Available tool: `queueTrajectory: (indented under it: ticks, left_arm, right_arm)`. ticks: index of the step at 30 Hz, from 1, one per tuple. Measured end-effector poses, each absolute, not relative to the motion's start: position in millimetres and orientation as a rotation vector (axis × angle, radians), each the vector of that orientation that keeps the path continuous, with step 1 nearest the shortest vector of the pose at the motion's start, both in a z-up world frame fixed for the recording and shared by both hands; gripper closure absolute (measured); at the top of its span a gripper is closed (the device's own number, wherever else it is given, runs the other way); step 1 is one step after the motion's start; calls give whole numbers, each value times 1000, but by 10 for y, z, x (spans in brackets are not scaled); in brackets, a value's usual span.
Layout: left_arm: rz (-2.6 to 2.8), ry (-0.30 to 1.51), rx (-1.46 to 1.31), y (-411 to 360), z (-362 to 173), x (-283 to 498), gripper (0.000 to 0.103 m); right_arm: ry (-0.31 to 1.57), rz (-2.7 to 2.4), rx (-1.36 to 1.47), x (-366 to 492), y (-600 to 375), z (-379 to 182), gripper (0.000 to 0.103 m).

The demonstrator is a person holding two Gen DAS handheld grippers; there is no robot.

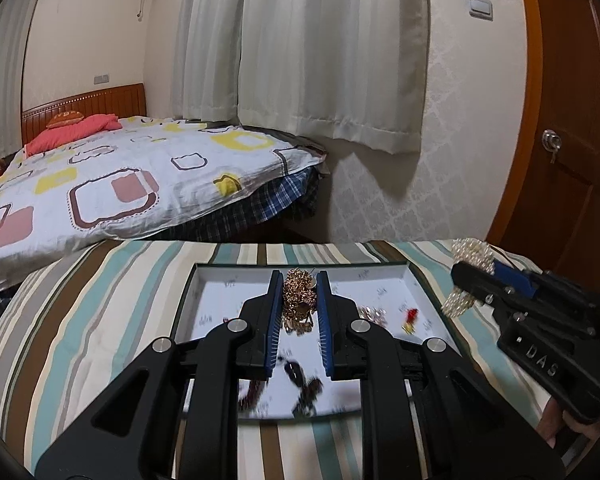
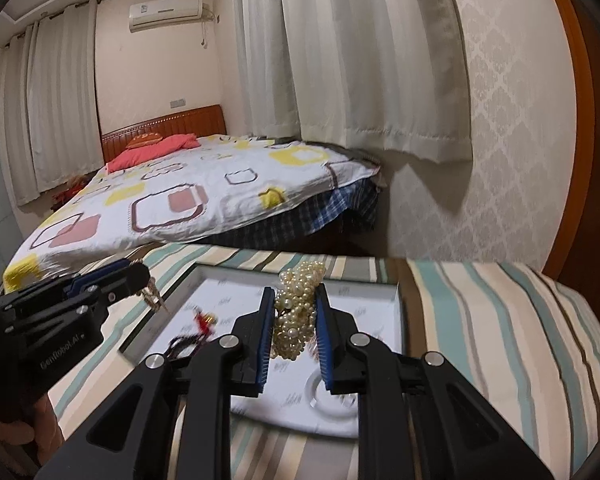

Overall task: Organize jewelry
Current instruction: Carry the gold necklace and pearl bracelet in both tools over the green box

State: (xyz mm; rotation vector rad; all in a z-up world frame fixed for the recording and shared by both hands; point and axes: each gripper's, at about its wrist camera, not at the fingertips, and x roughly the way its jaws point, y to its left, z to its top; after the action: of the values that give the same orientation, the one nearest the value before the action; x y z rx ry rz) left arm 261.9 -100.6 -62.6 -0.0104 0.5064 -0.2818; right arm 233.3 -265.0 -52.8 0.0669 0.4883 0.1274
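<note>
A shallow white tray (image 1: 416, 284) lies on a striped cloth. My left gripper (image 1: 299, 304) is shut on a bunch of gold chain jewelry (image 1: 298, 292) and holds it above the tray; in the right wrist view it (image 2: 140, 276) comes in from the left with gold pieces hanging. My right gripper (image 2: 295, 312) is shut on a cluster of pearl strands (image 2: 298, 304) over the tray (image 2: 396, 304); in the left wrist view it (image 1: 466, 270) is at the right with the pearls (image 1: 470, 254). A red earring (image 1: 410, 316), a pink piece (image 1: 374, 314) and dark beads (image 1: 300, 384) lie in the tray.
A white ring-shaped item (image 2: 332, 396) lies in the tray's near right part. The striped surface (image 1: 100, 320) ends at a far edge, with a bed (image 1: 140, 172) beyond. A wooden door (image 1: 572, 120) stands at the right, curtains and wall behind.
</note>
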Motion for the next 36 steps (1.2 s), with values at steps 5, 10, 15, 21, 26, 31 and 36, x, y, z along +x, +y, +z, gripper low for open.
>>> queueTrajectory:
  ticks: [5,10,15,21,26,31,36]
  left_arm:
    - [-265,524,-7,-1078,-746,2987,87]
    - [-250,582,-1,-1157,-970,3369,86]
    - [-242,661,-8,-1191,-1186,3686,86]
    - [-234,767,13,-1267,-1420,3956,86]
    - [-227,842,13,-1280,-1547,4081,86]
    - [-219,889,16,-1288,-1634,4147,86]
    - [-216,920,8,-1273,-1670,4188,86]
  right_arm:
    - [490,111,52,2629,-2715,-627,83]
    - [534,104,73,2935,-2784,-836,83]
    - [600,87,80,3210,-2870,-1066,83]
    - [705,78,86,3465,-2947,-1312,83]
    - [792,90,95,3596,-2950,-1411,83]
    - [854,89,92,3713,-2957,-1493,83]
    - [893,89,105,3757,-2977,-1543,82]
